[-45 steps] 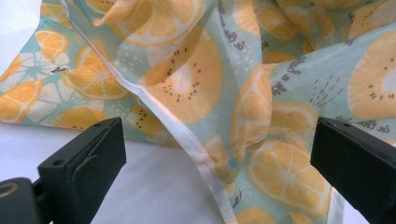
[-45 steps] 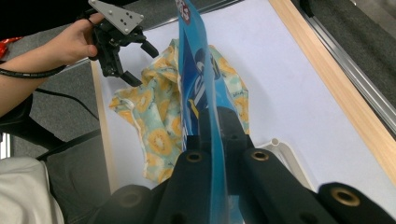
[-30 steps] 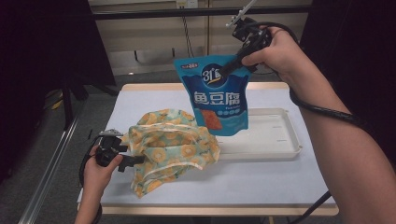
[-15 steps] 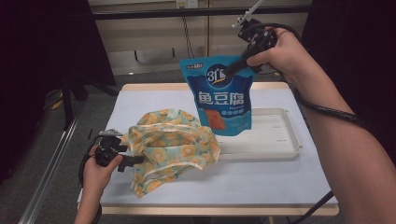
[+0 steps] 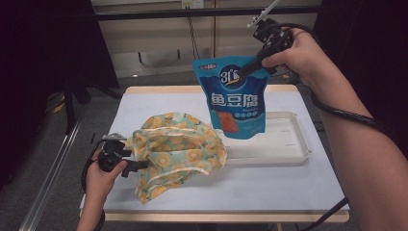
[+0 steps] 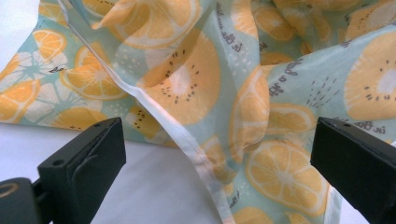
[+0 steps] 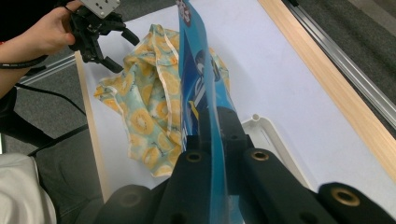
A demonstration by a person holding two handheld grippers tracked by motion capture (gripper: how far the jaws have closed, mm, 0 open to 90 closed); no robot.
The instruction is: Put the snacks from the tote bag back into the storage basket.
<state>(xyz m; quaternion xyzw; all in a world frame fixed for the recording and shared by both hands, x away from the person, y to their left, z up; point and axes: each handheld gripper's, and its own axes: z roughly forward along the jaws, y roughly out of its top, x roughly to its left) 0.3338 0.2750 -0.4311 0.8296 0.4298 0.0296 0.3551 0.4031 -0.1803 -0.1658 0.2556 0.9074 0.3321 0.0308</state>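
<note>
Right gripper (image 5: 246, 69), upper centre of the high view, jaws clamped flat on the top edge of the blue snack pouch (image 5: 235, 103), which hangs free above the near end of the white tray (image 5: 288, 144). Only a thin strip of that edge is pinched (see the right gripper view), so a swing or quick move could let the pouch slip or twist out.

Left gripper (image 5: 126, 163), lower left, jaws spread wide beside the citrus-print fabric bag (image 5: 175, 149) and holding nothing. The bag lies crumpled with its opening slack, so the pouch may catch on a fold or land on top rather than inside.

The bag overlaps the tray's left rim. Bare white tabletop (image 5: 269, 187) lies open across the lower right.
</note>
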